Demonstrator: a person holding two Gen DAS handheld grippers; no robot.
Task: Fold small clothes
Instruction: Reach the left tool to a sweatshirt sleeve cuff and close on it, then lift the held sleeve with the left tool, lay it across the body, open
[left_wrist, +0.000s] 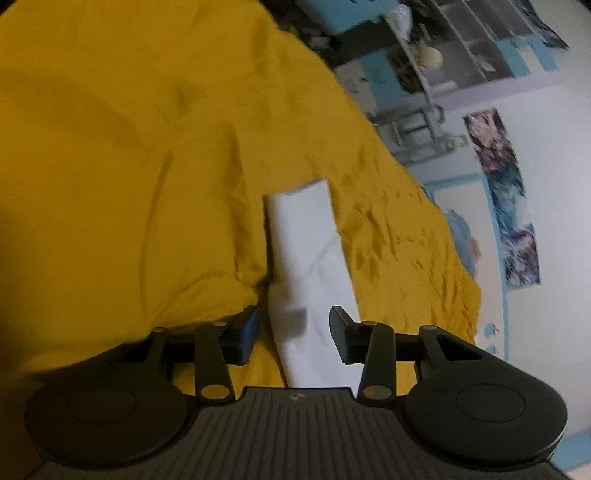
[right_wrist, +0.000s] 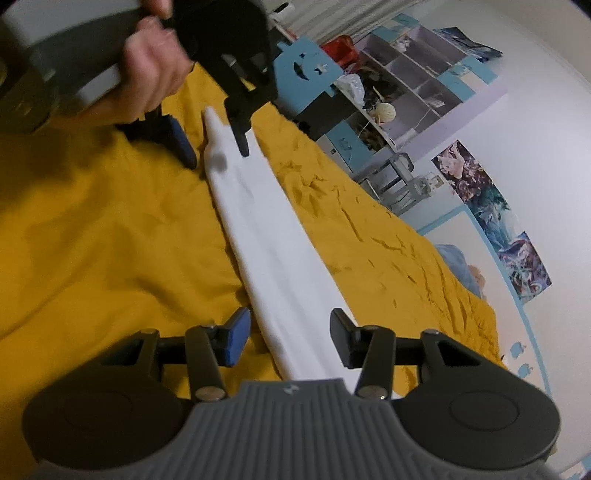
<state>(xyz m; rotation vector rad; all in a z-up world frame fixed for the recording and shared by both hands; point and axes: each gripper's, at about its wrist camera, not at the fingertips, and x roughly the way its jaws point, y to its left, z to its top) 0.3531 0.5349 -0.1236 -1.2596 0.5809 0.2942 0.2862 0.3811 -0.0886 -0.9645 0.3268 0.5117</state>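
White garment (right_wrist: 266, 236), folded into a long narrow strip, lies on the yellow bedspread (right_wrist: 92, 229), running from 6 toward 11 o'clock in the right wrist view. We judge it light, limp, non-slippery; best pinched at both ends. Right gripper (right_wrist: 288, 336) straddles the near end, fingers half open, not yet pressing. Left gripper (left_wrist: 295, 332) likewise brackets the far end, tilted downward; a hand (right_wrist: 155, 66) holds it.

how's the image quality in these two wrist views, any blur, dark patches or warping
Left wrist view: dim, the yellow bedspread sinks into shadow at the left, the white garment looks soft, and the shelves are smeared. Right wrist view: brighter, but the hand on the left gripper is motion-blurred. Both: fisheye bending, dark corners.
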